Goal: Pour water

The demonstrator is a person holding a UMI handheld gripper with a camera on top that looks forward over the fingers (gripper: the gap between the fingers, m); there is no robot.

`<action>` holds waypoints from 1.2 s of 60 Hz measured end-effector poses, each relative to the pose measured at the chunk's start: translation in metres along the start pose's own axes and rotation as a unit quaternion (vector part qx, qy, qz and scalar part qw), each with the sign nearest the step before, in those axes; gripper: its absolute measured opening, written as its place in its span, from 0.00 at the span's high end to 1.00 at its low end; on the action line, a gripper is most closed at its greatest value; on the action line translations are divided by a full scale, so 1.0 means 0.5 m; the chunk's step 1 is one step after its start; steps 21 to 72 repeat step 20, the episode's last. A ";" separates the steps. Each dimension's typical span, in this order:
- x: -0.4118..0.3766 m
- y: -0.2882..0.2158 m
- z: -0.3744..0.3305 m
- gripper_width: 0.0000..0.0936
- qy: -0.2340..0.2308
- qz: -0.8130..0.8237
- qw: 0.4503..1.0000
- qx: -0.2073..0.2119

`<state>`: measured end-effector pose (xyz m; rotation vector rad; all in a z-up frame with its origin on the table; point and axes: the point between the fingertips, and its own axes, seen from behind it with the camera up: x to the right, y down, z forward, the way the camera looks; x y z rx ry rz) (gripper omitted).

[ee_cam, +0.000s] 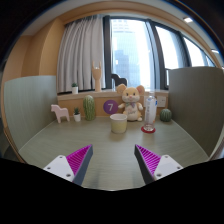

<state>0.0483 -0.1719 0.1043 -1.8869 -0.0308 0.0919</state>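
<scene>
A pale yellow cup [119, 123] stands on the greenish table [100, 150], well ahead of my fingers. To its right a clear bottle with a red base [150, 113] stands upright. My gripper [112, 160] is open, its two magenta pads [76, 159] spread wide with only bare table between them. Both the cup and the bottle are far beyond the fingertips.
A plush teddy bear [130, 100] sits behind the cup, with a purple ball [110, 106] beside it. A green cactus figure [89, 107], a small white horse [62, 113] and a green object [166, 115] line the back. Curtains and a window stand beyond.
</scene>
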 end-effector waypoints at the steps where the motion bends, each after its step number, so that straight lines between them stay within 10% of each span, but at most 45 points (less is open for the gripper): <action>1: -0.003 -0.006 -0.004 0.08 -0.001 -0.001 1.000 0.002; 72: -0.031 -0.099 -0.092 0.08 -0.011 -0.014 0.999 0.048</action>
